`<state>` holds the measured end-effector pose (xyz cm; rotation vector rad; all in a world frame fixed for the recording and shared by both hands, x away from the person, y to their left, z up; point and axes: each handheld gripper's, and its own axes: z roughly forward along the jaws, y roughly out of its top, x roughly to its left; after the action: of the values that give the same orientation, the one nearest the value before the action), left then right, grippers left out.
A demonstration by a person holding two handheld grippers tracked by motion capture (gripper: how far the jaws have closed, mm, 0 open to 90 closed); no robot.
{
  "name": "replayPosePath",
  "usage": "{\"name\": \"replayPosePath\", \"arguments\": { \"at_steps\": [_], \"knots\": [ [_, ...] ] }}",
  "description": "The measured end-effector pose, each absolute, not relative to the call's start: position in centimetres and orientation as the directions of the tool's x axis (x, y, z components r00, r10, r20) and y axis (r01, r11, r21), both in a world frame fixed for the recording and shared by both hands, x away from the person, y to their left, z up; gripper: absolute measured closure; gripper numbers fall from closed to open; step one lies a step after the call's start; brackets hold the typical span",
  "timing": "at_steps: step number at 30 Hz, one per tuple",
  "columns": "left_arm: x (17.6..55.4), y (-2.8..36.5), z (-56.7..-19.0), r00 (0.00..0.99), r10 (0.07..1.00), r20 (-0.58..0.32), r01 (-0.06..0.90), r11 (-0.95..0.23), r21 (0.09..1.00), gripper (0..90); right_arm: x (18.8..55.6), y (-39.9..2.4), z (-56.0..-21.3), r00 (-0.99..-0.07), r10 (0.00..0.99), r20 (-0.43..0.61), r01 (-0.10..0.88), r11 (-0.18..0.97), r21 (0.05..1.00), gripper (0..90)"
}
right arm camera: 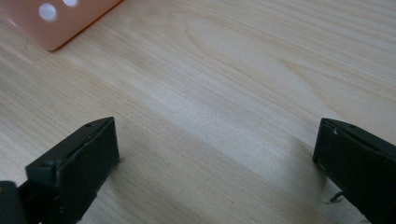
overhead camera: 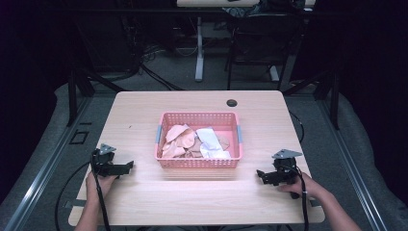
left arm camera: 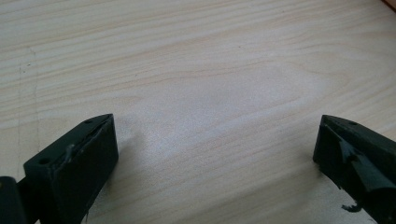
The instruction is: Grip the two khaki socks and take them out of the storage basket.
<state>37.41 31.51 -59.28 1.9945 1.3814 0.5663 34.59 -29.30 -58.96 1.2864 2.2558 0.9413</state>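
Looking down from the high view, a pink perforated plastic basket (overhead camera: 199, 162) sits about mid-table on the light wood-grain table (overhead camera: 144, 202), a bit toward the far side. It's got a loose pile of cloth in it: peach/tan fabric pieces (overhead camera: 179, 140) on the left half and a white crumpled cloth (overhead camera: 210, 140) on the right half, touching each other in the middle. The basket has small grey handles on its two short ends.

The left gripper (overhead camera: 126, 166) rests on the table to the left of the basket, held in the person's left hand (overhead camera: 102, 182), jaws pointing toward the basket but well apart from it. In the left gripper view its two black jaws stand wide apart with nothing but bare wood between them, so it's spread and empty.

Same deal on the other side: the right gripper (overhead camera: 260, 176) sits to the right of the basket's near corner, in the person's right hand (overhead camera: 299, 186). In the right gripper view the jaws are wide apart too, nothing between them, and a corner of the pink basket (right arm camera: 60, 21) shows at the top left, near but not touching.

Cables trail from both grippers back toward the near edge.
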Motion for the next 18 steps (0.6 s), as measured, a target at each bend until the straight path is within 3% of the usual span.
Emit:
{"name": "replayPosePath", "arguments": {
  "at_steps": [18],
  "knots": [
    [37.39,31.51,-59.27,0.35,0.937,-0.008,0.662,-0.242,0.709,0.0,34.57,-29.29,-58.96,-0.51,0.86,0.004,0.608,0.357,0.709,0.0]
  ]
}}
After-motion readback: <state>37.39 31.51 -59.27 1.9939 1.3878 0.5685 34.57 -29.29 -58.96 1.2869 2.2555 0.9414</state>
